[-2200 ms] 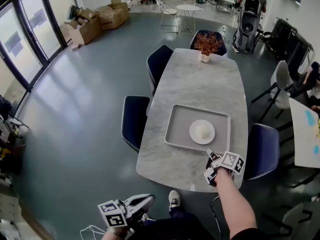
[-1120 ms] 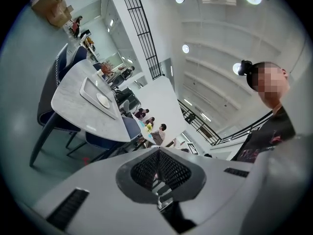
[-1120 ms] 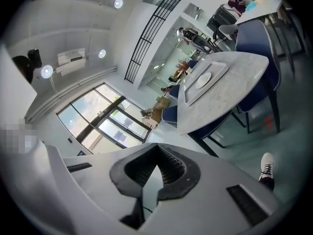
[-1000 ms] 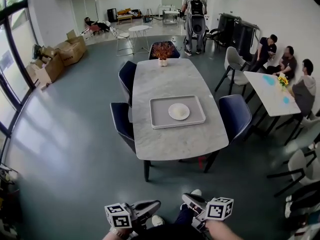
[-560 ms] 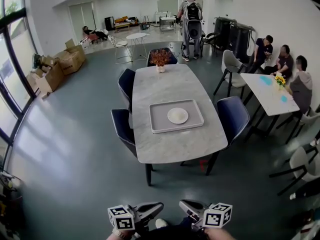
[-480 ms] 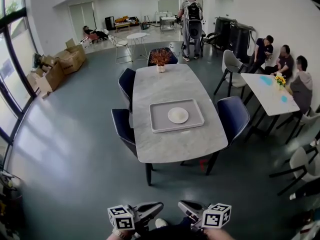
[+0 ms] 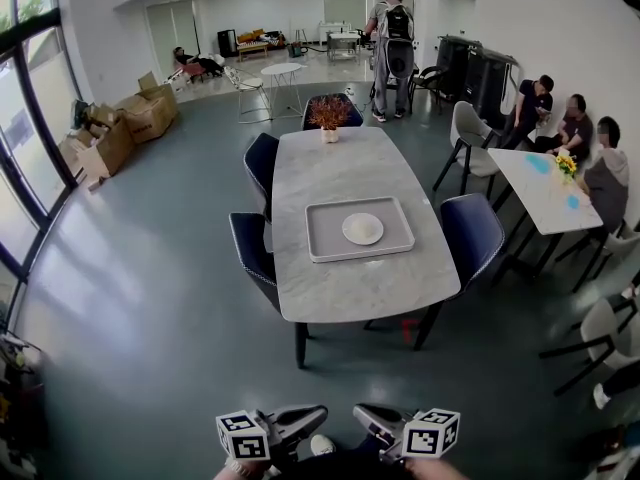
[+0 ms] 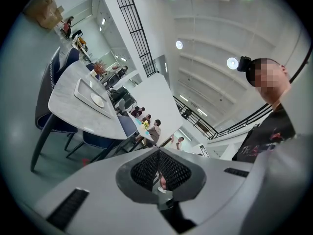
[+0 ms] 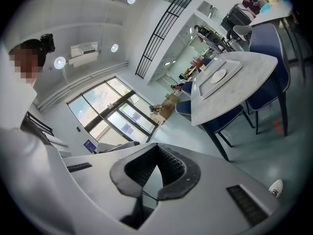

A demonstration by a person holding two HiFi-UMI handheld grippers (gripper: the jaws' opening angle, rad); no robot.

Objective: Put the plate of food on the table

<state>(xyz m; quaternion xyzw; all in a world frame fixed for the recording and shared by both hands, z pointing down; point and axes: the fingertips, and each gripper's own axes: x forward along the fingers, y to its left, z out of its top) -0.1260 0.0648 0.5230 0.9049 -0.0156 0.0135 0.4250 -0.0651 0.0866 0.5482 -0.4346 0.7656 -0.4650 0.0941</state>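
Plate of food (image 7: 362, 229) on tray (image 7: 326, 249) on table (image 7: 360, 296); left gripper (image 7: 304, 417) and right gripper (image 7: 371, 417) both closed, empty

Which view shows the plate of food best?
The head view: the plate lies whole, seen from above, in the grey tray on the table. Both gripper views catch it only tiny, far off and foreshortened.

Large open-plan office hall, not a home. Evidence: grey floor (image 7: 150, 298), floor-to-ceiling windows (image 7: 20, 168), stacked cardboard boxes (image 7: 125, 133) along the glass, marble table (image 7: 345, 278) with blue chairs (image 7: 470, 233), seated people (image 7: 540, 103) at a white table (image 7: 545, 193), high ceiling with round lights (image 8: 233, 62) and a mezzanine railing (image 8: 132, 28).
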